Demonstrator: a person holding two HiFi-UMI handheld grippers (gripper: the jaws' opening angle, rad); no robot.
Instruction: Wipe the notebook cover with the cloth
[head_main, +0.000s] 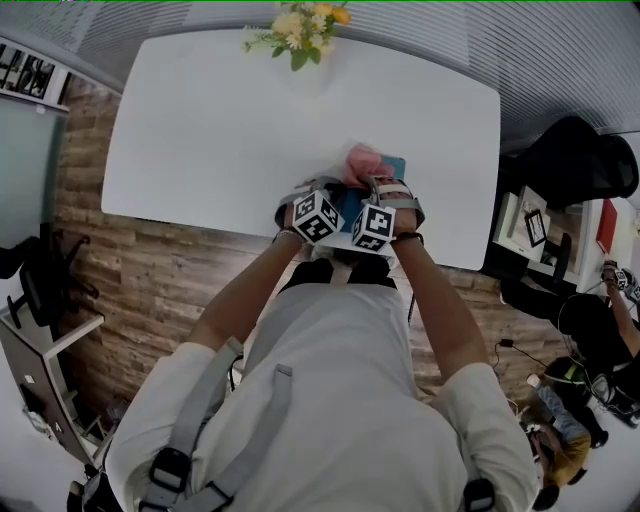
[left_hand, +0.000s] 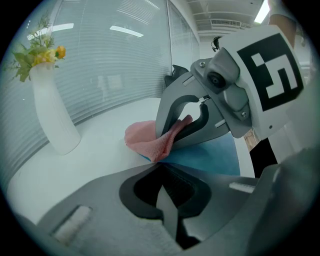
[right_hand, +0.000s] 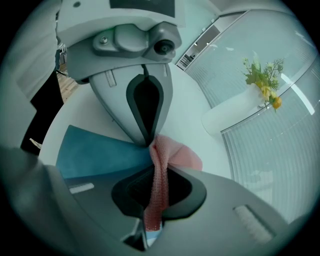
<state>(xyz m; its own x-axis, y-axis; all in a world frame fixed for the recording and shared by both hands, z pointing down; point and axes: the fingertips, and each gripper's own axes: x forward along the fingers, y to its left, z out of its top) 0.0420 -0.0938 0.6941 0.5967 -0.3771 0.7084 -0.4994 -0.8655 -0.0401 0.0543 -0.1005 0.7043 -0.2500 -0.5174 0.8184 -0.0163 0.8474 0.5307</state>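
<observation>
Our right tongs (right_hand: 158, 172) pinch the pink cloth (right_hand: 175, 155). Our left tongs (left_hand: 160, 164) close on its corner, just above the blue notebook (right_hand: 95, 152) lying near the desk's (head_main: 250, 120) front edge.

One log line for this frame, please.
right gripper: shut on pink woven cloth | left gripper: shut, tips at cloth edge | blue flat notebook: on white table
</observation>
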